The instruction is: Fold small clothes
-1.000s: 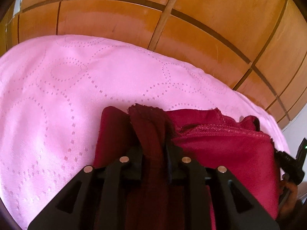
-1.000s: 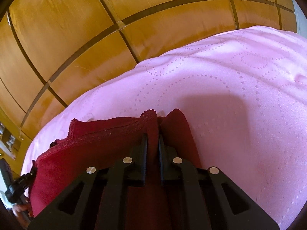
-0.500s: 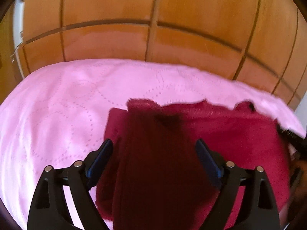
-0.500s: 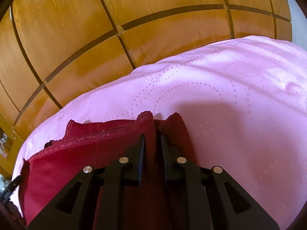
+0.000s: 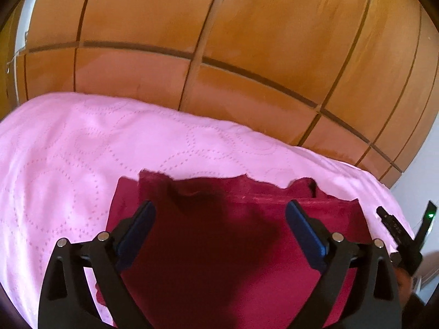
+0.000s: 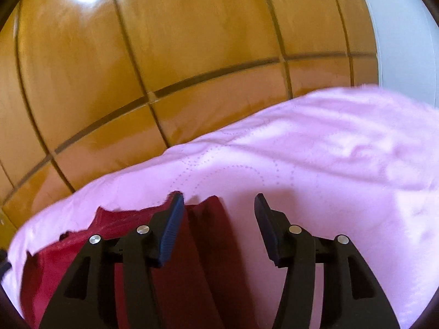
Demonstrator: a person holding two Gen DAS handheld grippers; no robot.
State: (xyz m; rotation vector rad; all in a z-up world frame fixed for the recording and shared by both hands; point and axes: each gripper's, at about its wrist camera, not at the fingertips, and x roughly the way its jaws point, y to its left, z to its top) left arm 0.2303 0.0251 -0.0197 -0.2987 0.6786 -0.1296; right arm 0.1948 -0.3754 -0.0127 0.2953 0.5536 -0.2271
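Note:
A dark red garment lies folded on the pink quilted bedspread. My left gripper is open above it, its jaws wide apart and holding nothing. In the right wrist view the same red garment lies at the lower left on the bedspread. My right gripper is open over the garment's right edge, empty. The right gripper's black body shows at the left wrist view's right edge.
A glossy wooden panelled wardrobe stands just behind the bed's far edge; it also fills the top of the right wrist view. A white wall is at the far right.
Both grippers were shut on the garment's corners one second ago. The left opened first and lifted back; the right has now opened too. The garment lies released on the bedspread.

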